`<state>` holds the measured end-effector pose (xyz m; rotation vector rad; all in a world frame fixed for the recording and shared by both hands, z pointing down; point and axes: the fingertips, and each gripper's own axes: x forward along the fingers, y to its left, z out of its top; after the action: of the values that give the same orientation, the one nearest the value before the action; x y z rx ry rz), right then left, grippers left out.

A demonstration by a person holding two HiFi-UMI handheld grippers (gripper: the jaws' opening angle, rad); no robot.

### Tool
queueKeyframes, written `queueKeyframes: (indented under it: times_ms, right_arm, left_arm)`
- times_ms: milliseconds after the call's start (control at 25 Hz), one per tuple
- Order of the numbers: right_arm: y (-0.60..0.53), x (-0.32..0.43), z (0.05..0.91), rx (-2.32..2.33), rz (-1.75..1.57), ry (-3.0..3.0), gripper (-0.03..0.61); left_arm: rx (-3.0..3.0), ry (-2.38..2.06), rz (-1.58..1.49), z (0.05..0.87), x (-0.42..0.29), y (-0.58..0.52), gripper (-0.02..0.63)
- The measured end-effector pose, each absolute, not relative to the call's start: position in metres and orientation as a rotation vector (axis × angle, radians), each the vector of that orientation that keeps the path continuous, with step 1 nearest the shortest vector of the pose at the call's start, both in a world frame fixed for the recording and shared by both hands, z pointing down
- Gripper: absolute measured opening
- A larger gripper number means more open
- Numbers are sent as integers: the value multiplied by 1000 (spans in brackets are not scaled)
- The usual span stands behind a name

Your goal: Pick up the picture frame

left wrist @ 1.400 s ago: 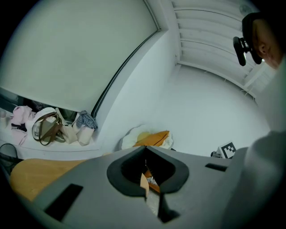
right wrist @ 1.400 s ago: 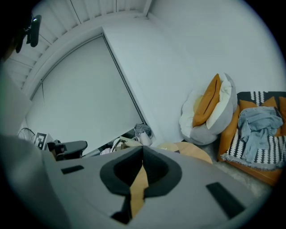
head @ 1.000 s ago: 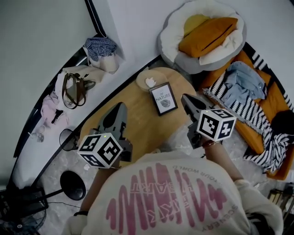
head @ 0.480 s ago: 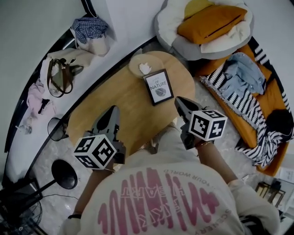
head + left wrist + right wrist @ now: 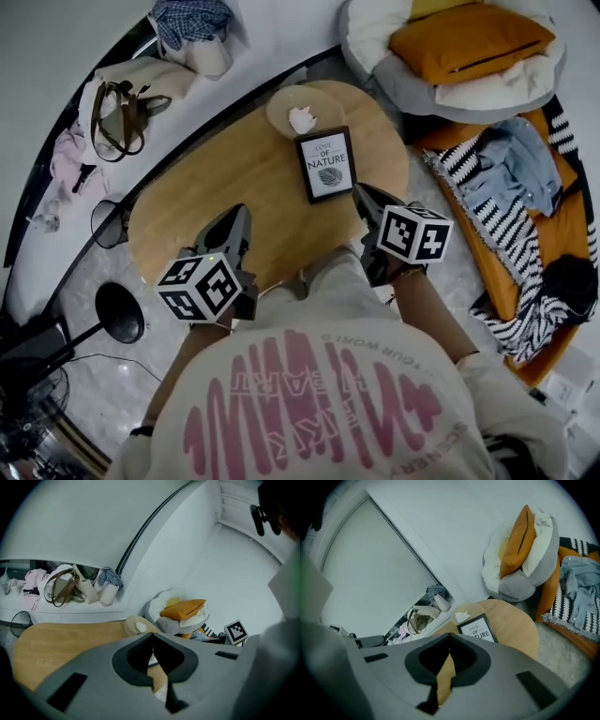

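Head view: looks down on the picture frame point(image 5: 325, 164), lying flat and face up on the far part of the rounded wooden bench point(image 5: 216, 202), just beside a shallow dish point(image 5: 298, 111) at the far rim. Finds the left gripper point(image 5: 239, 216) over the near left of the bench, well apart from the frame. Finds the right gripper point(image 5: 361, 192) close to the frame's near right corner, not touching it as far as can be told.

Left gripper view: shows jaws closed tip to tip and empty, with only bench wood and the dish beyond. Right gripper view: shows the same, jaws closed on nothing, with the frame ahead just past their tips.

Reads as the approach step: nothing gripped yet, frame untouched. Calls next for parting the jaws of whichever gripper takes it, probably the right as the nearer. Then calls for working one jaw under an edge, which looks awkward on a frame lying flat. May need a slide toward the bench rim, or a tilt helped by the other gripper.

Pose: both held out in front of the body, side by side, pointing away and somewhat down toward the bench top, the right set further forward than the left.
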<state>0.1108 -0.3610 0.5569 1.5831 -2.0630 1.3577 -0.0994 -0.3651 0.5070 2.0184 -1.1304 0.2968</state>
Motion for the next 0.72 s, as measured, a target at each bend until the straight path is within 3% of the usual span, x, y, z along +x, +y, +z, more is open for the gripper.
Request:
queueKeyframes:
  times_ms: [720]
  right_arm:
    - [-446,156,675,1060,1554,-2002,6]
  left_arm:
    - [1703,-1324,299,559,-29,-422,5]
